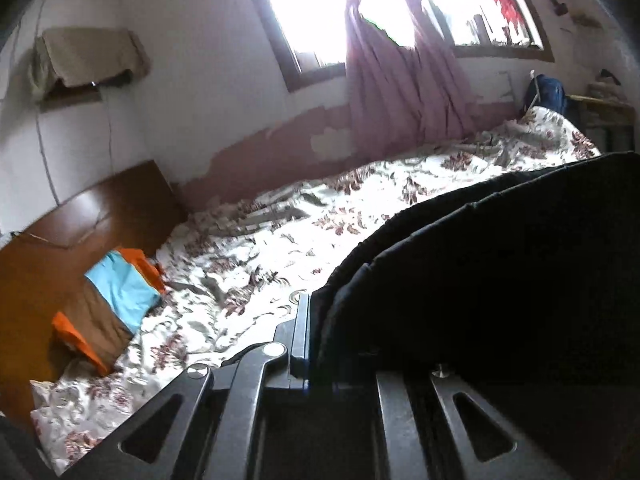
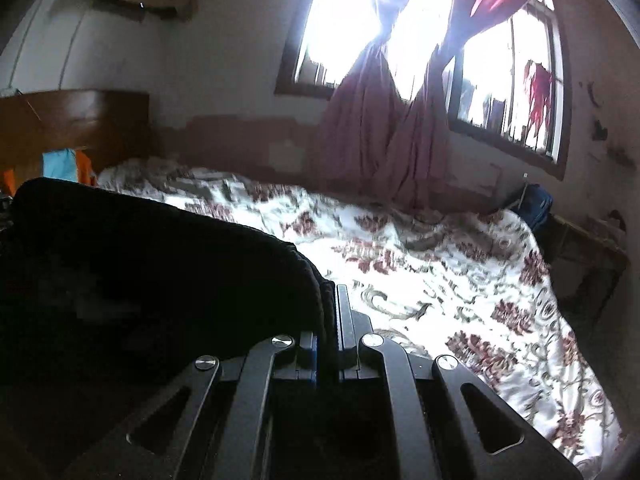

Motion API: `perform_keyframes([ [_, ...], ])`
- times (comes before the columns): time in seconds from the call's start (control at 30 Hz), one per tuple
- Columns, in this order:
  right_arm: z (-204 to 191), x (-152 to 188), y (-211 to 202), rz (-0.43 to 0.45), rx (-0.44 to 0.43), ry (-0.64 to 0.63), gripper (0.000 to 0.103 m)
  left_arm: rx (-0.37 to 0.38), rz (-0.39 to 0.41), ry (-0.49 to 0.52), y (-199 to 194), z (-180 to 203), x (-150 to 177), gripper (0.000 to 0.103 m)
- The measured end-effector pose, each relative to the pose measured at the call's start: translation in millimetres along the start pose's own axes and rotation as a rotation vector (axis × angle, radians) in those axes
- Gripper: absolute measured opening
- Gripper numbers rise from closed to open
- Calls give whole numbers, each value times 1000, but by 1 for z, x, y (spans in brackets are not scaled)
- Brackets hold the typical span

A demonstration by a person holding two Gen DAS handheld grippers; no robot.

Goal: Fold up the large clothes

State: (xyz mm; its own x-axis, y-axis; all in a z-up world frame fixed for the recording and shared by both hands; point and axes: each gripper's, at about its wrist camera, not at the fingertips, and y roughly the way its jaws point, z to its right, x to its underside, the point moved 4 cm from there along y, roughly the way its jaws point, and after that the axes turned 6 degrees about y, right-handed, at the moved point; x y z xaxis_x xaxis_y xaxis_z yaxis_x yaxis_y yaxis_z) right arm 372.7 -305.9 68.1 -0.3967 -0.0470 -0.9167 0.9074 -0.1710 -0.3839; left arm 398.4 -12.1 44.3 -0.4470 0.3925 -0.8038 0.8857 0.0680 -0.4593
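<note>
A large black garment (image 1: 500, 260) hangs stretched between my two grippers above a bed with a white floral cover (image 1: 280, 240). In the left wrist view it fills the right side, and my left gripper (image 1: 314, 304) is shut on its edge, the cloth draped over the right finger. In the right wrist view the same black garment (image 2: 140, 272) fills the left side, its ribbed edge pinched in my right gripper (image 2: 330, 300), which is shut on it. The cloth hides the garment's lower part and the bed beneath it.
A wooden headboard (image 1: 100, 208) stands at the bed's left end, with folded blue, orange and brown clothes (image 1: 120, 292) beside it. Pink curtains (image 1: 400, 92) hang at the bright window behind the bed. A blue bag (image 2: 534, 204) and a small wooden table (image 2: 592, 248) sit at the right end.
</note>
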Motion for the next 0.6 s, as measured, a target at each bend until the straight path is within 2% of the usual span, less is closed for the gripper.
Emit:
perform_keyframes([
  [0.23, -9, 19, 32, -56, 64, -15, 6, 37, -100, -16, 62, 25, 24, 7],
  [0.37, -12, 26, 40, -78, 80, -26, 8, 19, -107, 3, 74, 34, 27, 7],
  [0.5, -11, 26, 36, -81, 56, -14, 9, 90, -97, -45, 77, 28, 23, 7],
  [0.57, -7, 22, 32, -72, 36, 8, 13, 131, -104, -83, 76, 19, 22, 9],
  [0.6, -4, 20, 29, -64, 38, 23, 22, 144, -111, -100, 76, 15, 23, 10],
])
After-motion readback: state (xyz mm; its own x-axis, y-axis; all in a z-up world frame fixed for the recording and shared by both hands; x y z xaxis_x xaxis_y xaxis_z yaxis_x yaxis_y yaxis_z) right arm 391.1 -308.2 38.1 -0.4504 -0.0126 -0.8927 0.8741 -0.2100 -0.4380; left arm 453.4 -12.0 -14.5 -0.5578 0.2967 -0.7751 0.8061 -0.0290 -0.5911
